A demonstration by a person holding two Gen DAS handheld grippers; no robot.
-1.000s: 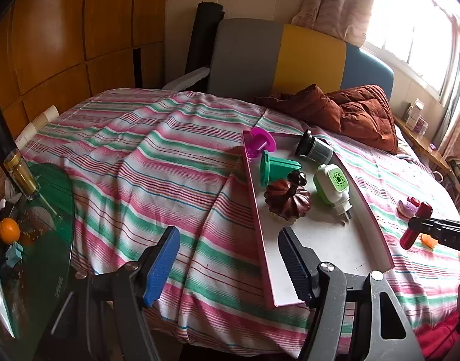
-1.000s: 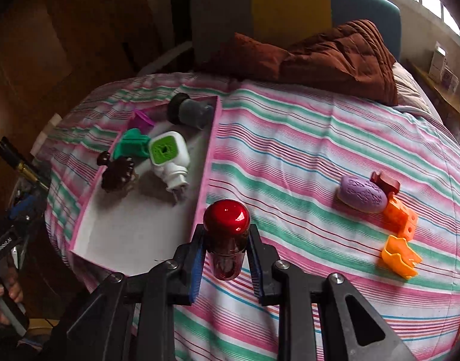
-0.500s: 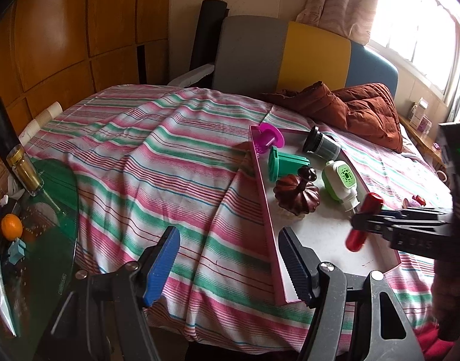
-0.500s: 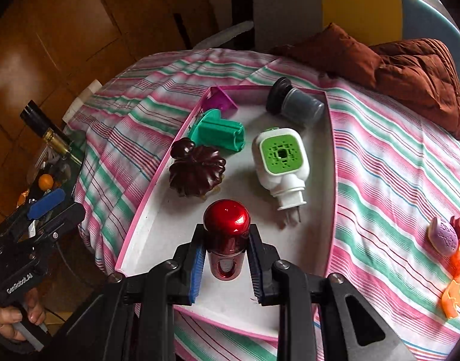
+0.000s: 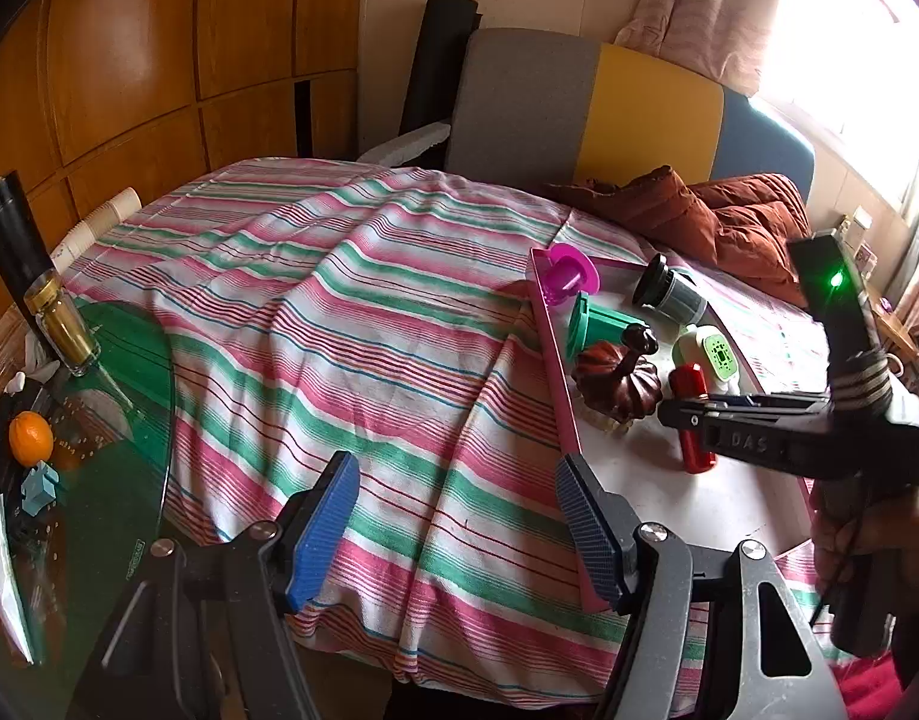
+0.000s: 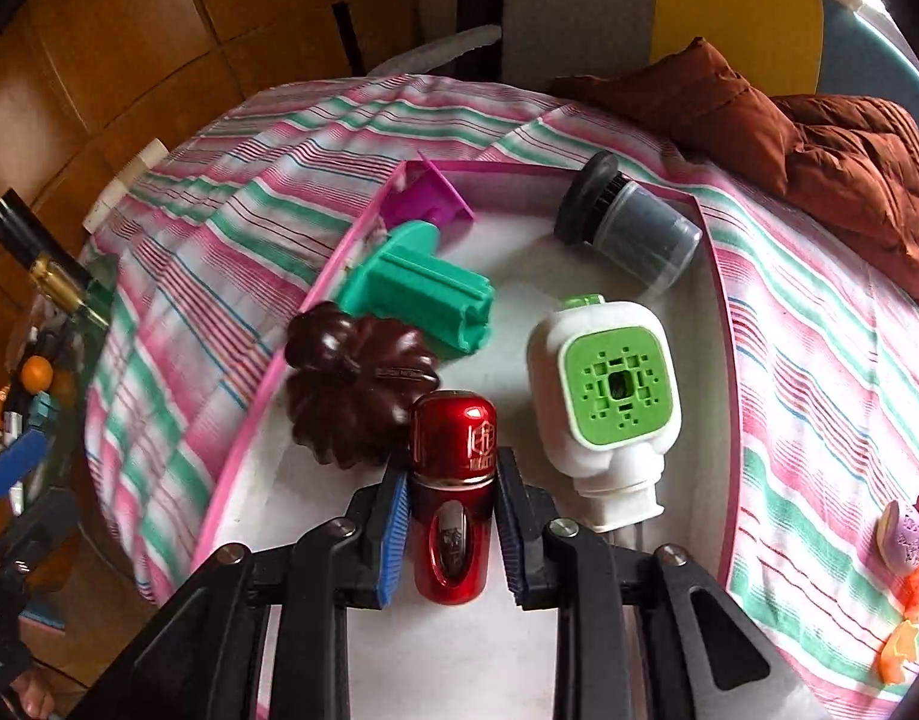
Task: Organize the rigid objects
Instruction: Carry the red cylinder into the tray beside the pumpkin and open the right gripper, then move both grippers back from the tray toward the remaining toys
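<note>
Red bottle (image 6: 453, 492) clamped between the right gripper (image 6: 453, 531) pads, low over the pink tray (image 6: 720, 324) (contact unclear), beside a brown pumpkin (image 6: 354, 384) and white plug-in (image 6: 609, 396); left gripper (image 5: 459, 531) gapes empty over the striped cloth (image 5: 339, 330)

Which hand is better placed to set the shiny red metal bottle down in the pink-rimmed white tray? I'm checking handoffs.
Right. The right gripper is shut on the shiny red metal bottle, over the pink-rimmed white tray. The left gripper is open, empty, at the tray's near corner.
</note>
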